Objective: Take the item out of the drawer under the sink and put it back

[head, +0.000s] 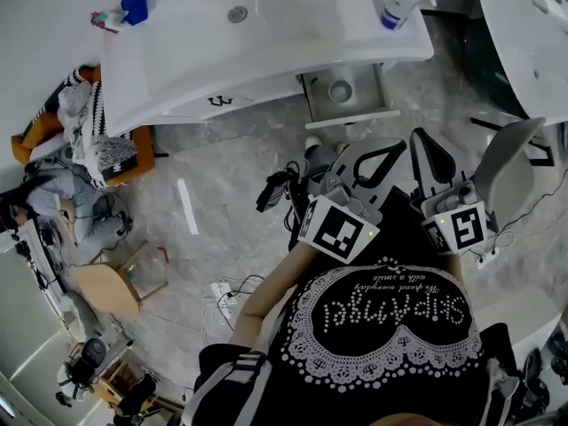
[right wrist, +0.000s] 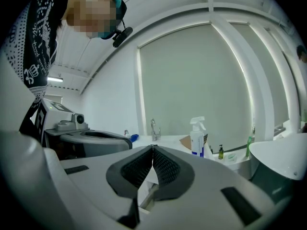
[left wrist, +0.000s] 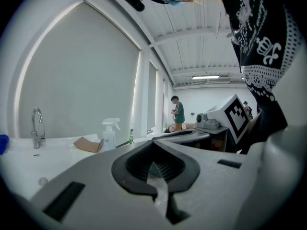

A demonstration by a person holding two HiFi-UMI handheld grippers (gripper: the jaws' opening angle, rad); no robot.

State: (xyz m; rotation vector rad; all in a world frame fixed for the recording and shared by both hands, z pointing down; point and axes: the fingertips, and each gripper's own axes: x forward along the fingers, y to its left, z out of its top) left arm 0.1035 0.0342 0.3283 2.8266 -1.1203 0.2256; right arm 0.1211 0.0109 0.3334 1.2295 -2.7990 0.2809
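A white drawer (head: 348, 114) stands pulled out under the sink counter (head: 266, 51). Inside it lies a small round grey item (head: 341, 90). Both grippers are held level in front of the person's chest, short of the drawer and apart from it. My left gripper (head: 388, 155) has its jaws closed tip to tip (left wrist: 153, 142) with nothing between them. My right gripper (head: 426, 153) sits just to its right, jaws also together (right wrist: 152, 146) and empty. The left gripper's marker cube (head: 337, 229) and the right one's (head: 461, 227) face up.
On the counter are a spray bottle (head: 395, 7), a faucet (left wrist: 36, 126), a cardboard piece (left wrist: 88, 144) and a blue object (head: 135, 5). A white basin (head: 532, 43) stands at right. A chair with clothes (head: 89, 140) and floor cables (head: 231, 291) lie left. A person (left wrist: 178, 113) stands far off.
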